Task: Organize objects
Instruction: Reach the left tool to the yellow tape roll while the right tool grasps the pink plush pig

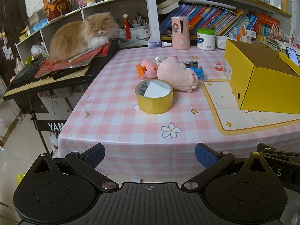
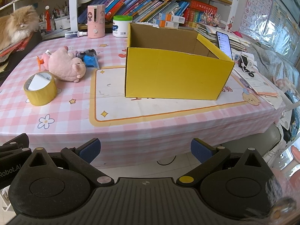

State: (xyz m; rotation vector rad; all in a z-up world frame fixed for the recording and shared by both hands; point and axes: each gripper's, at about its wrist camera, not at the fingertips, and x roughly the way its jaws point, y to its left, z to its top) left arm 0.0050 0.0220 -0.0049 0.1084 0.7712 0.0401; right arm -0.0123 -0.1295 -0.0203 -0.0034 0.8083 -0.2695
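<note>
On the pink checked tablecloth (image 1: 116, 120) (image 2: 71, 112) stands a yellow tape roll (image 1: 154, 96) (image 2: 40, 89). Behind it lie a pink plush pig (image 1: 178, 74) (image 2: 65, 65), a smaller pink toy with orange feet (image 1: 147, 70) (image 2: 43, 60), a blue packet (image 1: 199, 72) (image 2: 91, 61) and a small dark toy car (image 1: 191, 63) (image 2: 86, 52). An open yellow cardboard box (image 1: 262, 82) (image 2: 176, 75) sits to the right, nothing visible inside. My left gripper (image 1: 150, 154) and my right gripper (image 2: 145, 150) hang open before the table's front edge, both empty.
A cat (image 1: 80, 35) (image 2: 15, 24) lies on papers atop a keyboard (image 1: 45, 76) left of the table. A pink humidifier (image 1: 180, 32) (image 2: 96, 21), white tub (image 1: 205, 39) (image 2: 122, 26), spray bottle (image 1: 159, 44) and bookshelves line the back. A phone (image 2: 224, 44) and papers lie right of the box.
</note>
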